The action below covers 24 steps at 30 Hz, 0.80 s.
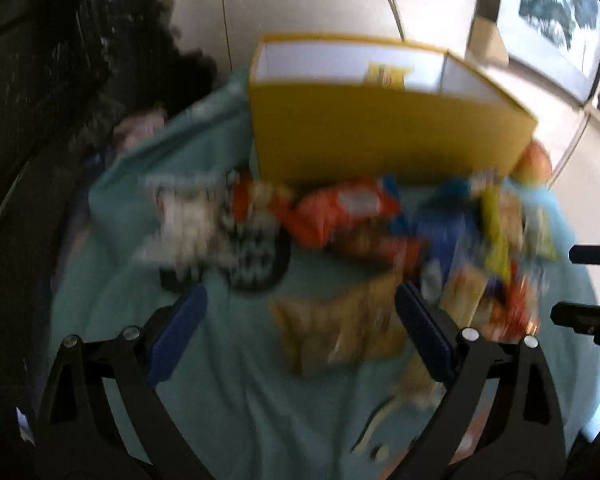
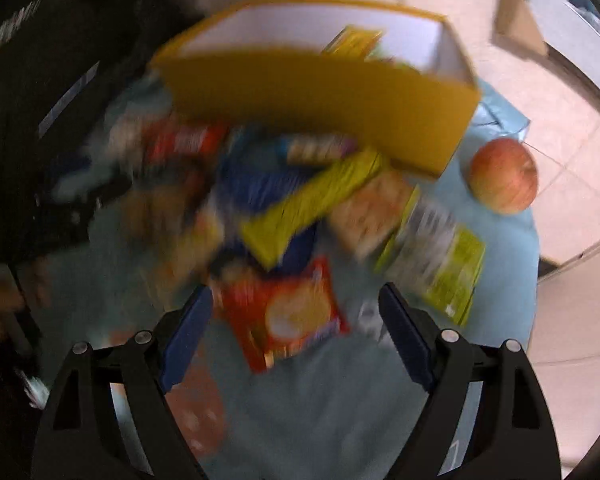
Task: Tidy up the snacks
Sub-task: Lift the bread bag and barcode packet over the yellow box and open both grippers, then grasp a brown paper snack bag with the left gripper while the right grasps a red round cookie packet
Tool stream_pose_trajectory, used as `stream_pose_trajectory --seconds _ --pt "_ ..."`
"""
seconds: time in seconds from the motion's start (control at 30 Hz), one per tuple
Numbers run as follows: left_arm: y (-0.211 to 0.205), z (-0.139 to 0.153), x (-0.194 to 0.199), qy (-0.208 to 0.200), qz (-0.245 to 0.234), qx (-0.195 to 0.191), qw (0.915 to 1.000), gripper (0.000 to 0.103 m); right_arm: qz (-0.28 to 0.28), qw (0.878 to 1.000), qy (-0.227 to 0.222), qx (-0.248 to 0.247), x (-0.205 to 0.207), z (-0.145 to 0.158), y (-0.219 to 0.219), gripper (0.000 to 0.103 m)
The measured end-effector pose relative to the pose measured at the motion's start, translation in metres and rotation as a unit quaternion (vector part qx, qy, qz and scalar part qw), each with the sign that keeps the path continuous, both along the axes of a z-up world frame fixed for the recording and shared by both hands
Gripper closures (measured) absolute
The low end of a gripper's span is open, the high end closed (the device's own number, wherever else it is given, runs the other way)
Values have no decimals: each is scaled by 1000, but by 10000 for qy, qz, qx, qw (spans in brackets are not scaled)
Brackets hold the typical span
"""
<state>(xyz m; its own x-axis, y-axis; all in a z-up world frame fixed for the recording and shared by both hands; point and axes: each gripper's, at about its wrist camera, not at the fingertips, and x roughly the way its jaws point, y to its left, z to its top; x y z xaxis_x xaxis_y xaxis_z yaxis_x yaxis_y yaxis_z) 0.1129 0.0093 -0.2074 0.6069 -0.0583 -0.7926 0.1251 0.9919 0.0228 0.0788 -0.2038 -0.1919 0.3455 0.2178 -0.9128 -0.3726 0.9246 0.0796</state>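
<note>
Snack packets (image 2: 284,316) beneath spread right gripper (image 2: 296,312), unheld

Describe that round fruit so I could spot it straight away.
Find the big yellow box on the light blue cloth. Just past its right end, alone on the cloth, sits the apple. It is the only round, unwrapped thing; everything nearby is a flat packet.

Teal cloth (image 1: 228,392) covers the surface. On it: yellow box (image 1: 380,132) far, snack packets (image 1: 340,212) near, apple (image 2: 503,175) right.
</note>
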Motion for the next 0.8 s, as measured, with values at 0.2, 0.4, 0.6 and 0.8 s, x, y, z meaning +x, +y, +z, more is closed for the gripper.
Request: stream_pose_trajectory --seconds 0.2,0.4,0.6,0.8 --pt "-1 -15 -4 100 -57 -53 9999 6 131 9998 99 -75 4 -21 8 18" --pt "-18 -38 12 254 -99 195 9994 6 180 9992 196 -296 18 -40 21 18" --pt "-23 -54 17 475 -298 271 9981 47 357 9977 238 -524 11 -43 33 52" --pt "-8 -38 -6 207 -403 29 9990 64 65 9997 214 -82 -1 -26 17 56"
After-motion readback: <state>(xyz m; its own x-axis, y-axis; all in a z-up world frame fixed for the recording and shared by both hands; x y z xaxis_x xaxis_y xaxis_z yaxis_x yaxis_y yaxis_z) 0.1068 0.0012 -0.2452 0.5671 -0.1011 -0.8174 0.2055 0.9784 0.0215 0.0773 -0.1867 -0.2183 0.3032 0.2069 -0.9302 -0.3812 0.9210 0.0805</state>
